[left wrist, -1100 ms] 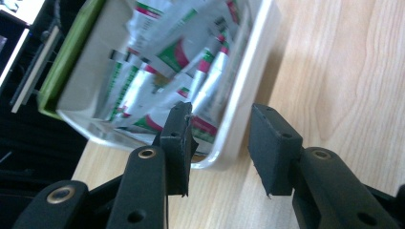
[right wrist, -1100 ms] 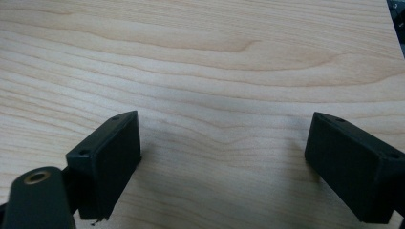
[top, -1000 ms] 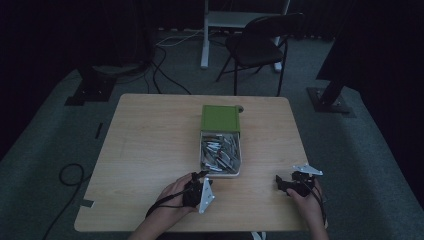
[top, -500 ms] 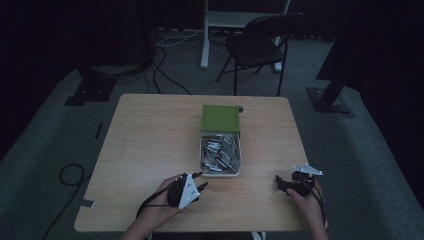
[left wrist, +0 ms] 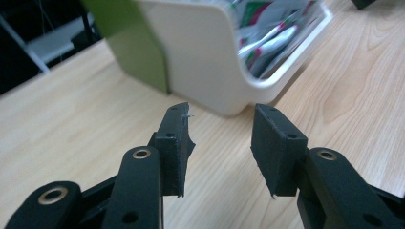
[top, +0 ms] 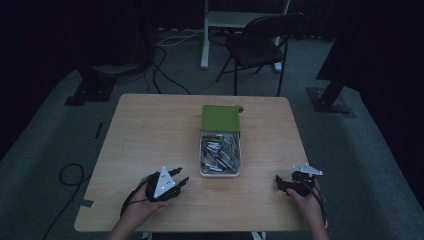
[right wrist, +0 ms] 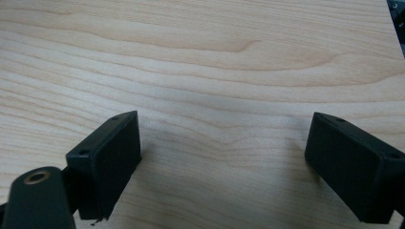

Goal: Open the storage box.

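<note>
We held left gripper near white bin of packets at table centre, jaws just opening, nothing between. Right gripper stood wide open, empty, well apart.

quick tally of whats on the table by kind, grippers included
grippers: 2, the left gripper and the right gripper, both with jaws apart and nothing between them
white bin of sachets: 1
green lid: 1
sachets: too jumbled to count
total: 4, sachets left out
</note>
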Demonstrator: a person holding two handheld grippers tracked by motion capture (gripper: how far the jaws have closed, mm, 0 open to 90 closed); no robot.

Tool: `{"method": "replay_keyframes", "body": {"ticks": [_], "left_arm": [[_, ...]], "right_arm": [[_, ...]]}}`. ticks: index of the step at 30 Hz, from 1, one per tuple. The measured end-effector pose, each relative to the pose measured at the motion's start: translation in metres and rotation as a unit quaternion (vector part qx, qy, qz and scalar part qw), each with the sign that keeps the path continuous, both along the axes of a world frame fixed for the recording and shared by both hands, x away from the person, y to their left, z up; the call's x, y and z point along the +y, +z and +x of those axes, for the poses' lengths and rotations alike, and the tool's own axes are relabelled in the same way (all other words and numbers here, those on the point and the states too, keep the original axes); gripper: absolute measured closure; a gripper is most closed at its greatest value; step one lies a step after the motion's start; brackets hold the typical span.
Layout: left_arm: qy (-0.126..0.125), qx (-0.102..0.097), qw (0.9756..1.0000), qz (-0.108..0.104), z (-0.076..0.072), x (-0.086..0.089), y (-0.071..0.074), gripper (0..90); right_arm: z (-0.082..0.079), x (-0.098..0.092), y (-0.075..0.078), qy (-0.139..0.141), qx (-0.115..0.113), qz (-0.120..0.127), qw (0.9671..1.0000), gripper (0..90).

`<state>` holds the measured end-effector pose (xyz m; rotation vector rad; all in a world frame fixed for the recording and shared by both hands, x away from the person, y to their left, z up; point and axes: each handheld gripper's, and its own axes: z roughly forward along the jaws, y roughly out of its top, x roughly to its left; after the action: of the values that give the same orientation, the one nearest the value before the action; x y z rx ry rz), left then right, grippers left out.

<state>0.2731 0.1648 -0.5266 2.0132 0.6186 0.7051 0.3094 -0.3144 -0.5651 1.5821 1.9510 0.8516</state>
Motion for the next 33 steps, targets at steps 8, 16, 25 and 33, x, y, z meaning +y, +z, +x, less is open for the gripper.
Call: {"method": "replay_keyframes", "body": {"ticks": [8,16,25,33], "left_arm": [[0.045,0.020,0.9980,-0.041,0.003,0.039,-0.005,55.0],[0.078,0.033,0.9935,-0.076,0.002,0.065,-0.006,50.4],[0.092,0.063,0.9874,-0.112,0.000,0.084,-0.009,37.1],[0.113,0.089,0.9813,-0.128,0.000,0.098,-0.014,18.7]], "right_arm": [[0.000,0.000,0.000,0.000,0.000,0.000,1.0000,11.5],[0.000,0.000,0.000,0.000,0.000,0.000,1.0000,11.5],[0.000,0.000,0.000,0.000,0.000,0.000,1.0000,11.5],[0.000,0.000,0.000,0.001,-0.001,-0.001,1.0000,11.5]]}}
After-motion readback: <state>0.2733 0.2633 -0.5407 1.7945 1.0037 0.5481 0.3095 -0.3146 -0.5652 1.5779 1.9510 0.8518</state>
